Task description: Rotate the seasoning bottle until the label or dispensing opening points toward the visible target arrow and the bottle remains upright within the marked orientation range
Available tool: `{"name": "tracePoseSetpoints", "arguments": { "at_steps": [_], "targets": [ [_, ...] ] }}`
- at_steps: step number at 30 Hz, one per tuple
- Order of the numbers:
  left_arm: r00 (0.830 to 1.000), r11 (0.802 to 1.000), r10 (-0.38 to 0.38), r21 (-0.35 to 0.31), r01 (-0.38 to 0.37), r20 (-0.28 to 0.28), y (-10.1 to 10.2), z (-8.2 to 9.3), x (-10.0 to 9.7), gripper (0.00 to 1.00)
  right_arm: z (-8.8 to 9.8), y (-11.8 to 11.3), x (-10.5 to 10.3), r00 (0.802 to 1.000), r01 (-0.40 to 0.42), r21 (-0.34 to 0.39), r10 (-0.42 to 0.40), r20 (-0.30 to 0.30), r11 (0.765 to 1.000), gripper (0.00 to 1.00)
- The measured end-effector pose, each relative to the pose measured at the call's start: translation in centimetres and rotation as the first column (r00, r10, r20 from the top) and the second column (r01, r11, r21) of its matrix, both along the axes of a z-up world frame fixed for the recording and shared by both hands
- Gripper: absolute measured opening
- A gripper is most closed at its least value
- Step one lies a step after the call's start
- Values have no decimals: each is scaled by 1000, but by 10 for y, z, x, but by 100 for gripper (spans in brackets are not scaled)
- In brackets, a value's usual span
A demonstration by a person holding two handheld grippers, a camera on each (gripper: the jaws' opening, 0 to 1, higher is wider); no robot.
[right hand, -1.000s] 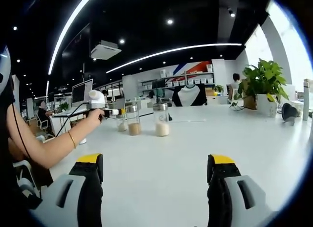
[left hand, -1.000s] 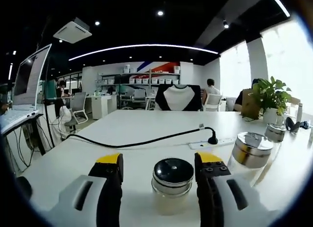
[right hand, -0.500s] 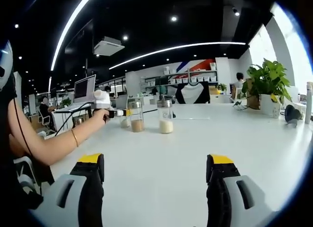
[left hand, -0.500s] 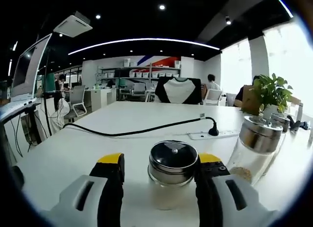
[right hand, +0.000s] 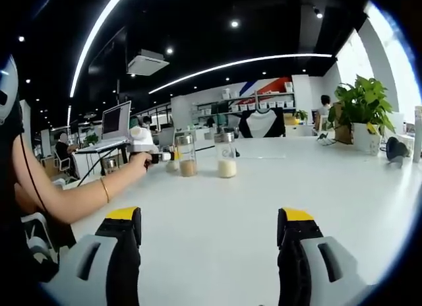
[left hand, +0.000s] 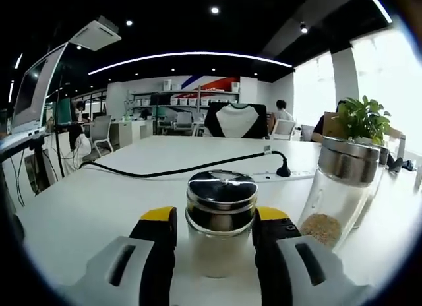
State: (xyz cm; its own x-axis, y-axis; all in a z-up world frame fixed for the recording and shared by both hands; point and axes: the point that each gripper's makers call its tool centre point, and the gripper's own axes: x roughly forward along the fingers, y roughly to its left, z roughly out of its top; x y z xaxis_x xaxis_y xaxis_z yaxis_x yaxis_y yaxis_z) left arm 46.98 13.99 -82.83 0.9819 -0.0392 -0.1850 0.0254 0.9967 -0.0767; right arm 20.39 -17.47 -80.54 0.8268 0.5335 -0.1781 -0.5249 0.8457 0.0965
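Grasp step: left claw (left hand: pixel 214 220) jaws snug against bottle (left hand: pixel 219 220) between them, seemingly gripping. Right claw (right hand: pixel 211 230) wide open, empty. Next: twist bottle upright.

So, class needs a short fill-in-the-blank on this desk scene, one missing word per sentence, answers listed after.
1. The left gripper has its jaws on either side of a glass seasoning bottle with a ____ metal lid.
2. The right gripper has ____ between its jaws.
3. The black cable lies on the ____ table.
4. The green potted plant stands in a ____ pot.

Missing words: silver; nothing; white; white
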Motion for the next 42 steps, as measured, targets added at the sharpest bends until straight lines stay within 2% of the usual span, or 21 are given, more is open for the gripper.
{"name": "tracePoseSetpoints", "arguments": {
  "at_steps": [3, 7, 8, 17, 23, 27, 30, 35, 42],
  "targets": [
    [1000, 1000, -6, 3, 6, 6, -1, 1, 1, 47, -2, 2, 0, 1000, -3, 2, 3, -5, 1000, 86],
    [999, 999, -29, 17, 28, 23, -6, 1, 0, 39, 0, 7, 0, 1000, -21, 39, 21, -4, 999, 85],
    [999, 999, -22, 37, 21, 28, -5, 2, 0, 38, 0, 8, 0, 1000, -21, 39, 21, -3, 999, 85],
    [999, 999, -2, 37, 1, 42, 1, 3, 1, 38, -3, 11, 2, 1000, -29, 31, 29, -10, 999, 85],
    [998, 1000, 14, 3, -15, 57, 8, 5, 1, 37, -4, 12, 2, 999, -31, 32, 31, -13, 999, 84],
    [997, 1000, 13, -1, -13, 71, 9, 11, 1, 37, -5, 13, 2, 999, -32, 30, 32, -15, 999, 84],
    [996, 999, 19, 32, -22, 86, 12, 16, 1, 37, -5, 13, 1, 999, -33, 31, 33, -17, 999, 84],
    [994, 999, 30, 11, -32, 105, 15, 25, -1, 37, -6, 13, 0, 999, -36, 28, 37, -22, 999, 84],
    [994, 999, 28, 19, -30, 109, 15, 31, -4, 37, -3, 13, -4, 998, -53, 20, 54, -18, 998, 84]
  ]
}}
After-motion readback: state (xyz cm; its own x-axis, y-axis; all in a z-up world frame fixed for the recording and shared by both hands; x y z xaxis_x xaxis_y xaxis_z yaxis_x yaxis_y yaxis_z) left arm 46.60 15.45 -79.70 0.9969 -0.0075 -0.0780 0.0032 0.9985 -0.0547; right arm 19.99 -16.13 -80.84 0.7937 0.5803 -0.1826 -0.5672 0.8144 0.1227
